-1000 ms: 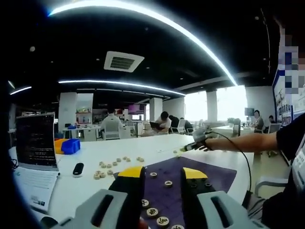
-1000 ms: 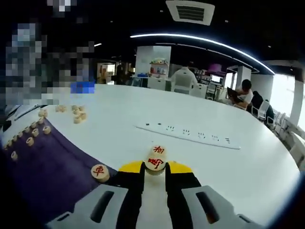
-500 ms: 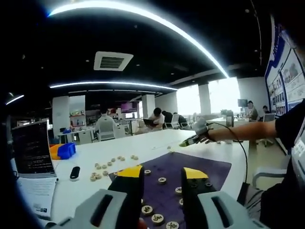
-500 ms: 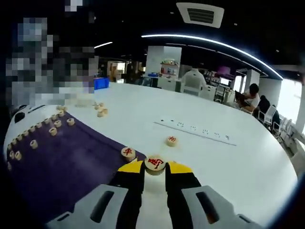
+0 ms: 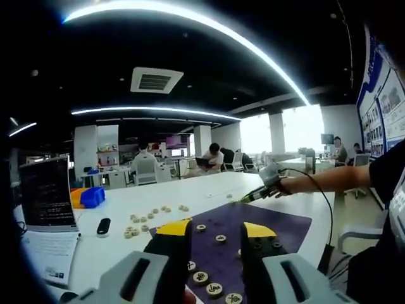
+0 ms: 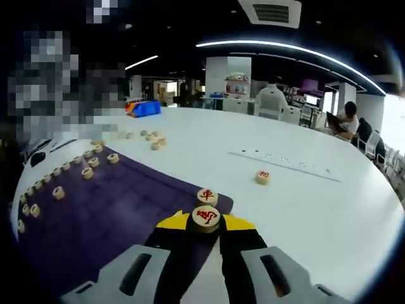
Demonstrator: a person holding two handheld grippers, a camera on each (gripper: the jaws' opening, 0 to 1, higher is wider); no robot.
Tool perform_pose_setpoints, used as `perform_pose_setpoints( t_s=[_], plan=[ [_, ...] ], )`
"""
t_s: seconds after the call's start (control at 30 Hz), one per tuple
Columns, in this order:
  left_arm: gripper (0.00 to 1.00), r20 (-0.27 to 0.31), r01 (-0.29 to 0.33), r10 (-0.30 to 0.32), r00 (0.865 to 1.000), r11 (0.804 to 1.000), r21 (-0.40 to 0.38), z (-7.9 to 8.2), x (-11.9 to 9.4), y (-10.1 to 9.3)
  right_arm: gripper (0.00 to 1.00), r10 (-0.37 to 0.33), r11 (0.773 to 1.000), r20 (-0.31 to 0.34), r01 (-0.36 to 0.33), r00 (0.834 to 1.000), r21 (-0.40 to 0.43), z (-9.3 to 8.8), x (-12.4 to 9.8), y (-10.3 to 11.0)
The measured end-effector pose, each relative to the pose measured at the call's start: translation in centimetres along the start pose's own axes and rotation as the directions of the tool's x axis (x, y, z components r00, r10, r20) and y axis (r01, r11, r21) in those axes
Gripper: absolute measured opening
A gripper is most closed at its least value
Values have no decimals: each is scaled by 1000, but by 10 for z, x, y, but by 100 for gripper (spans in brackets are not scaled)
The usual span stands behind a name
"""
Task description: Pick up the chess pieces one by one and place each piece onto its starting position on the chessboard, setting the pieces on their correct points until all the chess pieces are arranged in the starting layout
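A purple chessboard mat (image 6: 120,218) lies on the white table (image 6: 316,209). My right gripper (image 6: 206,223) is shut on a round wooden piece with a red character (image 6: 206,217), held just over the mat's near corner. A second red-marked piece (image 6: 207,196) sits on that corner, and a third (image 6: 262,177) lies off the mat on the table. A row of pieces (image 6: 57,190) lines the mat's left edge. My left gripper (image 5: 215,231) hangs open above the mat (image 5: 278,223), with several pieces (image 5: 220,239) below it. The right gripper (image 5: 256,193) shows at the mat's far edge, in a person's hand.
Loose pieces (image 5: 149,218) lie on the table left of the mat. A laptop (image 5: 44,199), a black remote (image 5: 103,225) and a blue bin (image 5: 93,196) stand further left. A white power strip (image 6: 285,166) lies beyond the mat. People sit at desks behind.
My right gripper has carried its red-marked piece from the bare table to the mat's corner, leaving the other loose piece behind. The left gripper has stayed open and almost still.
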State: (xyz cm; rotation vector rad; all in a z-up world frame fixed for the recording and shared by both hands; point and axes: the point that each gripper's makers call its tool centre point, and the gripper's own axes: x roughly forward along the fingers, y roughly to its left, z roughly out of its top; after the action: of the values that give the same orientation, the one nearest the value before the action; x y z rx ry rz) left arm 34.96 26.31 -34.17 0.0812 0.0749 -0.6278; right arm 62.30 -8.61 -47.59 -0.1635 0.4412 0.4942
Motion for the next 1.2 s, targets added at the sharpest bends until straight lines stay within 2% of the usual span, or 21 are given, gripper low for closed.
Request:
perform_pose_setpoints(
  t_s=[0.23, 0.63, 0.7, 0.77, 0.83, 1.2],
  plan=[
    [32, 4, -3, 3, 1000, 1000, 0, 1, -1, 1, 19, 24, 1000, -11, -24, 1000, -15, -3, 4, 13],
    [32, 3, 0, 0, 1000, 1000, 1, 1, 0, 0, 19, 17, 1000, -22, -18, 1000, -17, -5, 6, 12],
    [32, 2, 1, -1, 1000, 1000, 0, 1, 1, -1, 22, 17, 1000, -28, -18, 999, -7, -8, 7, 12],
    [32, 3, 1, -1, 1000, 1000, 1, 1, 0, -1, 34, 17, 1000, -42, -16, 999, 15, -13, 8, 13],
    [32, 5, 3, -3, 1000, 1000, 3, 2, 0, -1, 40, 18, 1000, -37, -18, 999, 17, -13, 7, 13],
    [32, 16, -1, 1, 1000, 1000, 1, 4, -1, 0, 39, 31, 999, 22, -31, 999, 6, 3, -11, 21]
  ],
)
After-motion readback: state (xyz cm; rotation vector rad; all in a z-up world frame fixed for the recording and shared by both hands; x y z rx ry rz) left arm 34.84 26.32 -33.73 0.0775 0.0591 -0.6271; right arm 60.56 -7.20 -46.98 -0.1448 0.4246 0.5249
